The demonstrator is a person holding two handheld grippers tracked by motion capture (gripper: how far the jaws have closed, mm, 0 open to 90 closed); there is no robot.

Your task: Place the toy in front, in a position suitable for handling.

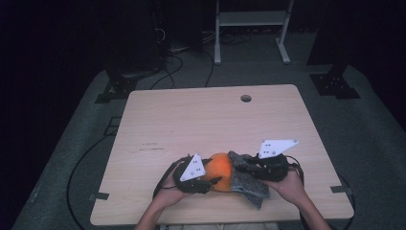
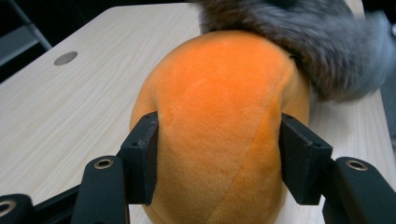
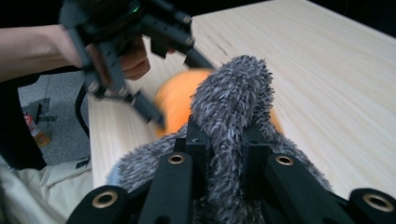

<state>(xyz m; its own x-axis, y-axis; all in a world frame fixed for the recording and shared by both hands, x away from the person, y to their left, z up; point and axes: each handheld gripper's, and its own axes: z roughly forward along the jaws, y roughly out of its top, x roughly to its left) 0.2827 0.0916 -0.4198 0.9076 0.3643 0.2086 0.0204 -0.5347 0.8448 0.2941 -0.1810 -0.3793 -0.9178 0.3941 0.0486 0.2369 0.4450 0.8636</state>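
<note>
We see an orange plush toy (image 1: 220,171) lying near the front edge of the wooden table (image 1: 210,120), well on our side of the round cable hole (image 1: 246,98) at the table's far edge. Everything else we place by the plush.

The left gripper (image 1: 210,182) sits just left of the plush, held by the person's left hand (image 1: 167,191). In the left gripper view, the plush (image 2: 219,126) bulges between the two black jaws, and both pads press into its orange sides, one on each flank. So the jaws stand fairly narrow and grip the plush's rounded body.

A grey furry cloth (image 1: 246,179) lies against the right side of the plush, draping partly over it and down toward the table's front edge. In the left gripper view, the cloth (image 2: 317,42) covers the plush's far end.

The right gripper (image 1: 239,167) is just right of the plush, in the person's right hand (image 1: 289,184). In the right gripper view, its jaws are pinched tight on a fold of the grey cloth (image 3: 229,116), which stands up between them, with the plush (image 3: 180,100) showing behind the cloth. Beyond it, the left gripper (image 3: 154,112) reaches to the plush from the opposite side.

The plush rests on the table between the two grippers, touched by both the left jaws and the cloth.
</note>
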